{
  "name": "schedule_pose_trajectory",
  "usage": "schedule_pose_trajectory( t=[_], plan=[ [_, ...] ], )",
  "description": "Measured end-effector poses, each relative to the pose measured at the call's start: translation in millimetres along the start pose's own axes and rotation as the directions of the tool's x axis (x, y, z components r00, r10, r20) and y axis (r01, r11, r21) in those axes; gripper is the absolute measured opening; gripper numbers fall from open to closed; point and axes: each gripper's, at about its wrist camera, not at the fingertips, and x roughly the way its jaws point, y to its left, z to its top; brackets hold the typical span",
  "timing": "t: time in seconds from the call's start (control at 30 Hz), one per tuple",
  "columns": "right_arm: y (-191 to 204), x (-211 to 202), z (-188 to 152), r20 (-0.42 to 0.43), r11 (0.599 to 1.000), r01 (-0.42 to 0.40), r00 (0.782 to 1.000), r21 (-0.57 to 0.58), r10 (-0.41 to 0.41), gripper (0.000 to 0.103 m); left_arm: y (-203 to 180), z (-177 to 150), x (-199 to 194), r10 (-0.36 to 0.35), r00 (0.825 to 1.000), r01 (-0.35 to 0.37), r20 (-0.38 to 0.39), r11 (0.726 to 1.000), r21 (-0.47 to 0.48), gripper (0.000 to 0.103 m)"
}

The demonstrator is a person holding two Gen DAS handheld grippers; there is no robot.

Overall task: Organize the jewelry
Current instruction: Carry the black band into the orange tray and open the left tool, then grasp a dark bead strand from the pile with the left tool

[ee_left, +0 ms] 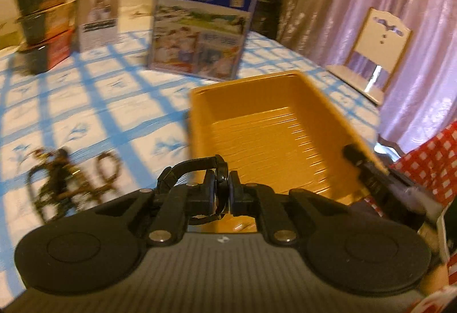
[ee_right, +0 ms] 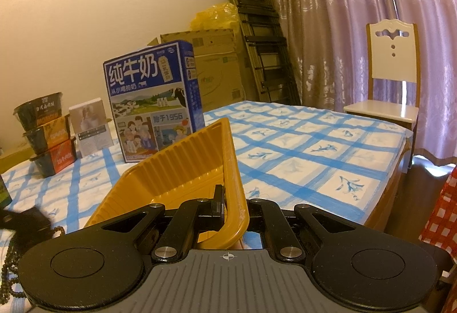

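Left gripper [ee_left: 222,193] clamped on a black watch [ee_left: 200,170], strap looping out to the left, held just above the near edge of the orange tray [ee_left: 257,124]. Right gripper [ee_right: 234,208] pinched tight on the tray's rim [ee_right: 238,190], tray tilted up (ribbed inside facing left). More jewelry [ee_left: 68,178], beads and chains, heaped on the blue-checked tablecloth [ee_left: 114,101] left of the tray. Beyond: milk carton [ee_right: 151,101], stacked noodle cups [ee_right: 47,130], white chair [ee_right: 391,84].
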Motion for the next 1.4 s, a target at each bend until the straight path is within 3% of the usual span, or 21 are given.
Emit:
schedule_pose_trajectory(
  t=[0.17,0.43,0.6,0.7,0.83,1.17,1.27,1.4],
  plan=[
    [4.8,-0.1,-1.0,-0.002,1.0,0.0,1.0,0.0,0.0,0.006,-22.1,5.8,34.0,0.006,1.0,-0.006,-0.016,1.0,0.013,0.008],
    [6.4,-0.2,-1.4,0.0,1.0,0.001,1.0,0.0,-0.001,0.006,-40.3,-1.0,65.0,0.088,0.996,-0.086,-0.03,0.995,0.045,0.009],
    [4.8,0.5,-1.2,-0.005,1.0,0.002,1.0,0.008,-0.002,0.006,-48.8,-4.6,77.2,0.059,0.997,-0.057,-0.047,0.998,0.04,0.009],
    [4.1,0.4,-1.1,-0.009,1.0,0.002,1.0,0.008,-0.002,0.006,-51.1,-8.7,80.3,0.077,0.997,-0.076,-0.016,0.994,0.075,0.006],
    [2.3,2.9,-1.6,-0.01,1.0,0.006,1.0,0.014,-0.006,0.006,-43.8,-3.7,81.7,0.032,0.999,-0.03,-0.025,0.998,0.05,0.006],
    [0.0,4.4,-1.9,-0.016,1.0,0.005,1.0,0.018,-0.005,0.006,-15.6,-8.5,25.9,0.0,0.999,0.0,0.034,1.0,0.013,0.018],
    [0.2,3.7,-1.9,-0.016,1.0,0.005,1.0,0.02,-0.005,0.006,2.1,-13.4,7.6,0.041,0.998,-0.042,0.048,0.999,0.02,0.021],
    [0.7,3.3,-2.5,-0.015,1.0,0.006,1.0,0.019,-0.005,0.006,35.9,-25.5,-4.4,0.133,0.991,-0.133,0.009,0.991,0.011,0.021]
  ],
)
